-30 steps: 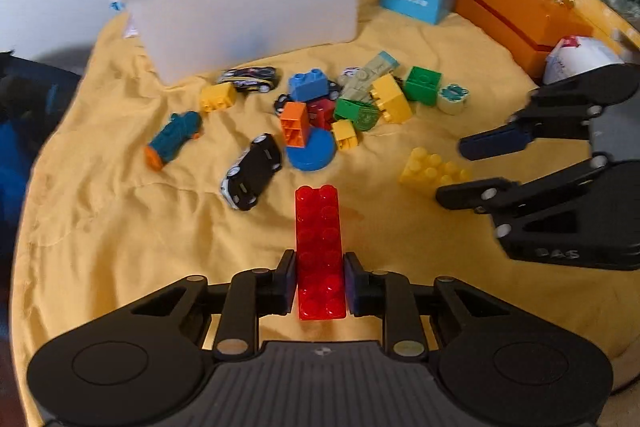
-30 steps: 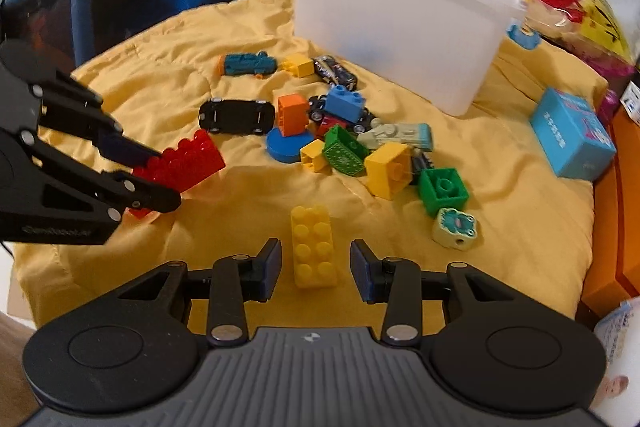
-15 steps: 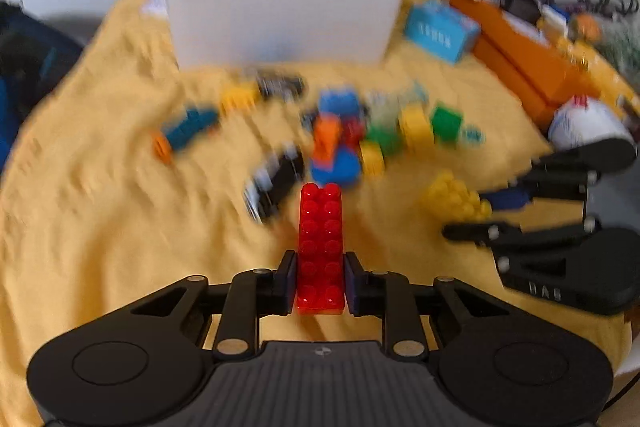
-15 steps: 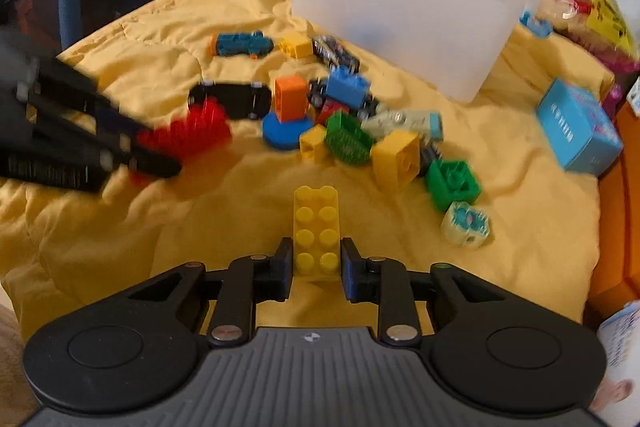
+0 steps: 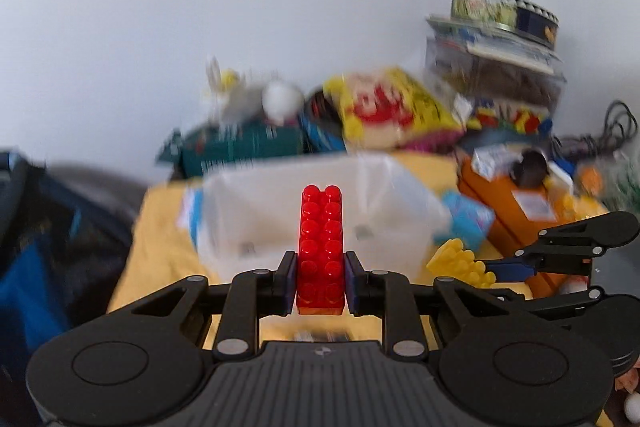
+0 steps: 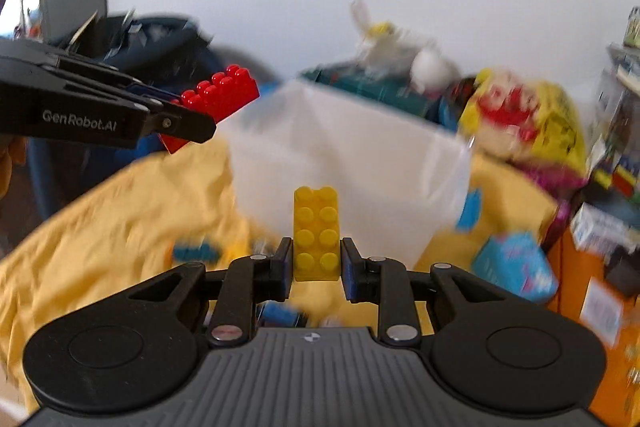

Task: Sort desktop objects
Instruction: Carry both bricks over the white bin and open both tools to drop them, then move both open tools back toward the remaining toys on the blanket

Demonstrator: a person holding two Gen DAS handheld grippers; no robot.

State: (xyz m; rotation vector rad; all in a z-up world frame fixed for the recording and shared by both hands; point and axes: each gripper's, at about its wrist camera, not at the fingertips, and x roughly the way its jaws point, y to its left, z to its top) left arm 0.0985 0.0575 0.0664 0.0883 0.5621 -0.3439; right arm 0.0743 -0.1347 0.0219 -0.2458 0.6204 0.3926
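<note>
Both bricks read as light, rigid moulded plastic with smooth, slightly slick sides, so pinching the long flat sides near one end looks right. Left gripper (image 5: 320,281) is clamped on the red brick (image 5: 321,247), studs up, most of it jutting forward toward the white bin (image 5: 400,211). Right gripper (image 6: 316,263) is clenched on the yellow brick (image 6: 316,233) the same way, lifted off the yellow cloth (image 6: 120,211) in front of the bin.
</note>
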